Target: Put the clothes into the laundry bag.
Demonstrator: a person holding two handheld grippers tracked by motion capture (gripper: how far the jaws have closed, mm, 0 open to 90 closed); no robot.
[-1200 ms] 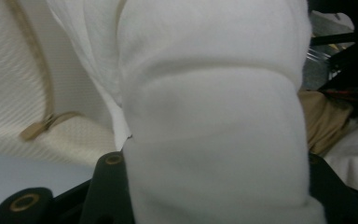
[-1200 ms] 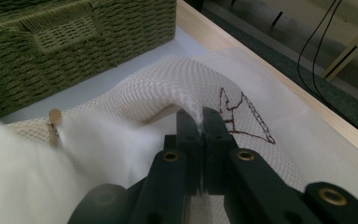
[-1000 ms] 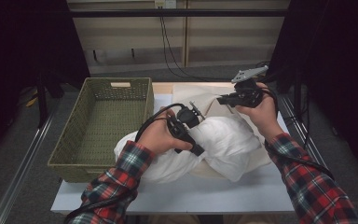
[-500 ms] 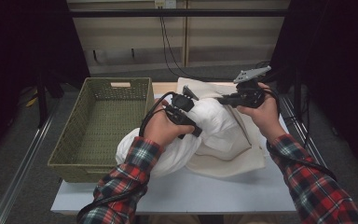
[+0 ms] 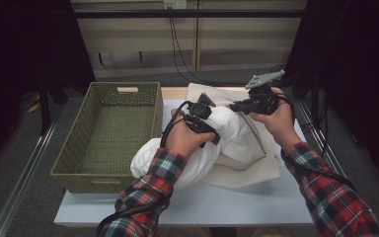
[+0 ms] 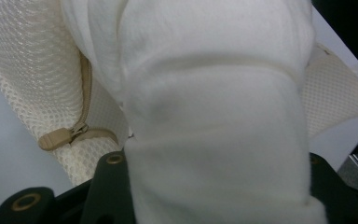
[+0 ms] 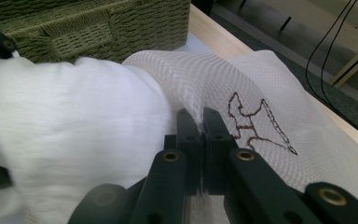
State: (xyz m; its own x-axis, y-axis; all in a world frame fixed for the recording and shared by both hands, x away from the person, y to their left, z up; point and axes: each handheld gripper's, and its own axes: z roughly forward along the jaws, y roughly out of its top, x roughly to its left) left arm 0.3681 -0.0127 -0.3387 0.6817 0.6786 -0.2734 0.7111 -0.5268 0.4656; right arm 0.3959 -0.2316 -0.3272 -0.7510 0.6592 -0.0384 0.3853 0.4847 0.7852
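Two grips in the high view: left gripper [image 5: 208,126] clamps a bunched white garment [image 5: 197,155], right gripper [image 5: 238,105] pinches the rim of the mesh laundry bag [image 5: 249,165] on the table [image 5: 187,205], beside the wicker basket [image 5: 111,133]. Left gripper view: garment [image 6: 214,121] wedged between the jaws, zipper pull [image 6: 58,136] to the side; steer clear of it. Right gripper view: jaws clenched on the mesh edge [image 7: 200,88]; hold it raised so the mouth gapes, feed the garment in deep.

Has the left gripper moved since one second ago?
Yes. The left gripper, clamped on the white garment, went away from the person, toward the mesh laundry bag mouth.
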